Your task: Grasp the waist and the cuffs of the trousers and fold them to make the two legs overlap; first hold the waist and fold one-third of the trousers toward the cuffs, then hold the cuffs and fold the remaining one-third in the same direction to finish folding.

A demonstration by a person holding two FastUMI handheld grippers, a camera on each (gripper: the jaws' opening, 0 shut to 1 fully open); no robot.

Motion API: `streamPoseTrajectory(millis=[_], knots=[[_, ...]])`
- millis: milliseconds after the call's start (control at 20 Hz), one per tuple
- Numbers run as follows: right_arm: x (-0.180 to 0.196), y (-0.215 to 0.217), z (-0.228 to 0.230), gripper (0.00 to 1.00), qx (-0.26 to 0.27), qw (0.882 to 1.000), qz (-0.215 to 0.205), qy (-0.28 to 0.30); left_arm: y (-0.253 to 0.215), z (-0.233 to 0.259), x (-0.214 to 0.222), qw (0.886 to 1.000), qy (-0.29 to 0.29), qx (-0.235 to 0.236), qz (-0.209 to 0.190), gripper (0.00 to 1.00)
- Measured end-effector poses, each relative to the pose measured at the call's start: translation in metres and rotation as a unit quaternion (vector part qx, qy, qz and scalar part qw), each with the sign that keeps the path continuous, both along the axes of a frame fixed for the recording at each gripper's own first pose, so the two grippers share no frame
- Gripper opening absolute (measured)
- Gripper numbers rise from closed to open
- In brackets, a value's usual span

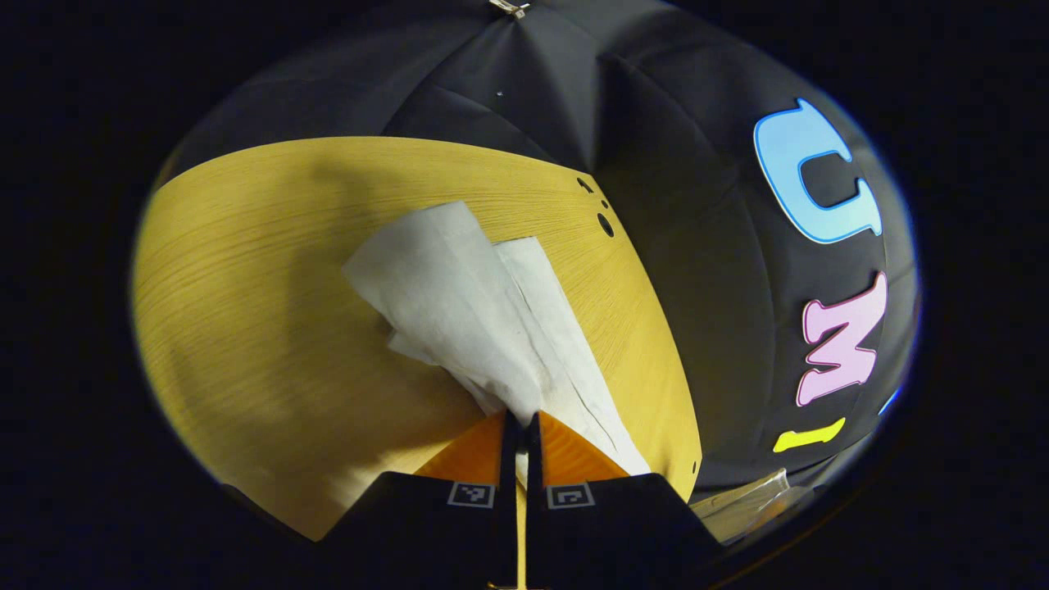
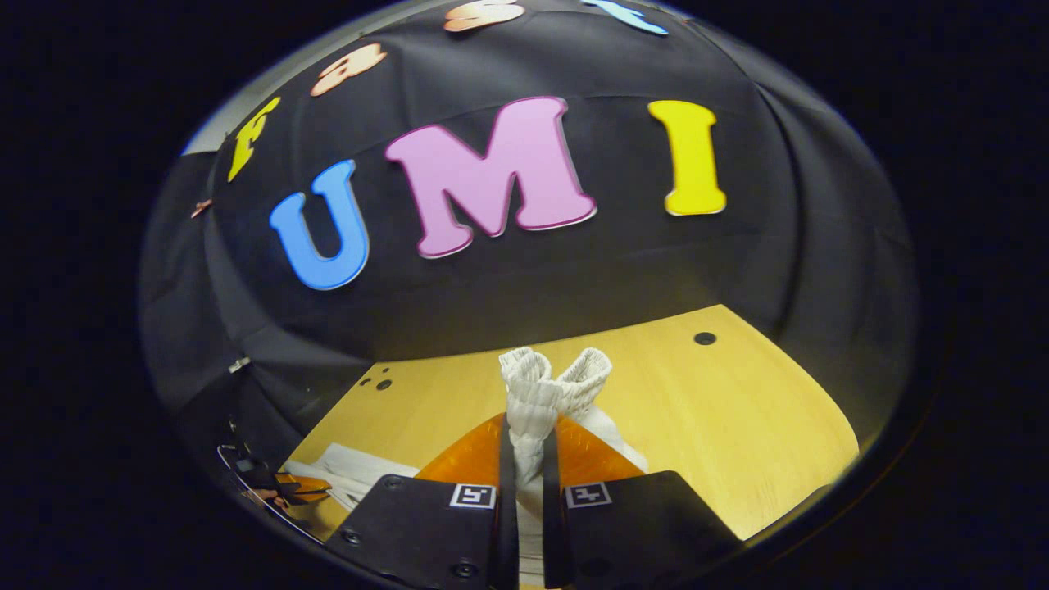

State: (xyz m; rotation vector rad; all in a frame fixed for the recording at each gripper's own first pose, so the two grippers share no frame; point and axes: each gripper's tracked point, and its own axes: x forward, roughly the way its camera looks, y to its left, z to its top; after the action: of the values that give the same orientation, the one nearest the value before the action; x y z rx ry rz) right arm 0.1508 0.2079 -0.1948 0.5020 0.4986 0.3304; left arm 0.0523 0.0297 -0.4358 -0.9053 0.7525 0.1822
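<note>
Left gripper is clenched on the pale off-white fabric trousers trailing over the yellow wooden table. Right gripper clamps the bunched ribbed waist, raised above the table.

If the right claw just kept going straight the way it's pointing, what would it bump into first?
Probably the wooden table, then the black cloth wall behind it. The right claw already pinches the bunched trousers. Depth is hard to judge.

In the left gripper view, the trousers are spread on the table, stretching toward eleven o'clock from the left gripper. In the right gripper view, the gathered waist is pinched in the right gripper, twelve o'clock upward.
</note>
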Motion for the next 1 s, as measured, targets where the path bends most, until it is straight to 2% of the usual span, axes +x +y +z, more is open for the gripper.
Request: streamPoseTrajectory(millis=[200, 350, 450, 500, 600, 650, 700, 800, 1000], knots=[[-0.02, 0.071, -0.015, 0.16, -0.043, 0.995, 0.093, -0.012, 0.002, -0.001, -0.008, 1.0, 0.002, -0.006, 0.01, 0.09], [-0.037, 0.11, -0.042, 0.16, -0.083, 0.983, 0.164, -0.014, 0.003, -0.002, -0.009, 1.0, 0.002, -0.007, 0.012, 0.09], [-0.06, 0.132, -0.052, 0.17, -0.081, 0.973, 0.217, -0.001, 0.002, -0.002, -0.007, 1.0, 0.002, -0.007, 0.014, 0.09], [-0.07, 0.144, -0.057, 0.28, -0.075, 0.968, 0.24, 0.013, 0.003, -0.003, -0.008, 1.0, 0.003, -0.008, 0.015, 0.09], [-0.085, 0.169, -0.066, 0.59, -0.061, 0.961, 0.268, 0.038, 0.002, -0.005, -0.007, 1.0, 0.003, -0.009, 0.017, 0.09], [-0.096, 0.18, -0.068, 0.69, -0.047, 0.957, 0.28, 0.051, 0.003, -0.005, -0.006, 1.0, 0.003, -0.01, 0.018, 0.09], [-0.103, 0.184, -0.062, 0.71, -0.027, 0.956, 0.285, 0.059, 0.002, -0.005, -0.006, 1.0, 0.002, -0.012, 0.02, 0.09], [-0.104, 0.178, -0.054, 0.82, 0.005, 0.959, 0.274, 0.066, 0.001, -0.002, -0.004, 1.0, -0.005, -0.02, 0.021, 0.09], [-0.091, 0.115, -0.063, 0.82, 0.029, 0.976, 0.2, 0.084, -0.005, 0.026, 0.006, 0.998, -0.049, -0.038, 0.006, 0.09]])
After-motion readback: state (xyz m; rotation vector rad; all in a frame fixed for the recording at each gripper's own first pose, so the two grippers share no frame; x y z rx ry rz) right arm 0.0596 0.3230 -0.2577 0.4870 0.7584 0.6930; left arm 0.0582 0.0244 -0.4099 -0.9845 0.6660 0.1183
